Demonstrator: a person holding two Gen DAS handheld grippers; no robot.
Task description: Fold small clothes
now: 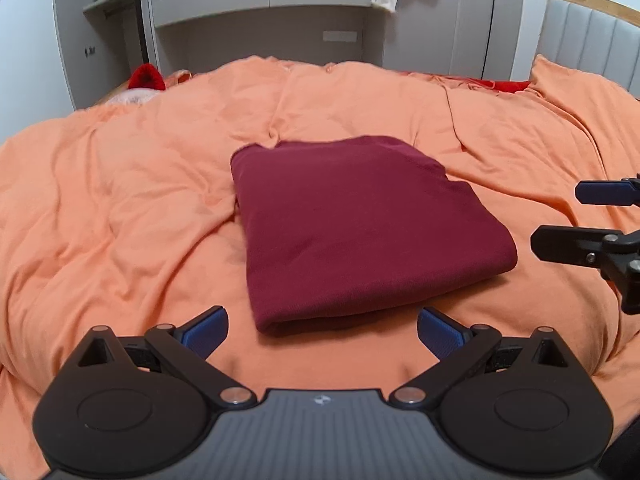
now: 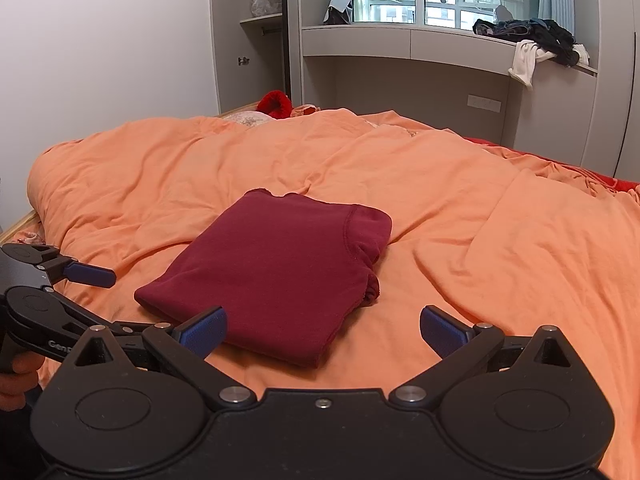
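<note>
A dark red garment (image 1: 360, 224) lies folded into a thick rectangle on the orange duvet (image 1: 120, 200). In the right wrist view the garment (image 2: 276, 276) shows a stitched neckline at its right end. My left gripper (image 1: 322, 330) stands open just short of the garment's near edge, nothing between its blue pads. My right gripper (image 2: 323, 330) is open too, a little above the garment's near corner and holding nothing. The right gripper (image 1: 560, 216) also shows at the right edge of the left wrist view, and the left gripper (image 2: 100, 304) at the left edge of the right wrist view.
Grey built-in shelving (image 2: 440, 44) and a window ledge with a pile of dark and white clothes (image 2: 536, 48) stand behind the bed. A red item (image 2: 276, 105) lies at the far left corner. A padded headboard (image 1: 592, 40) is at the right. A hand (image 2: 18, 380) grips the left tool.
</note>
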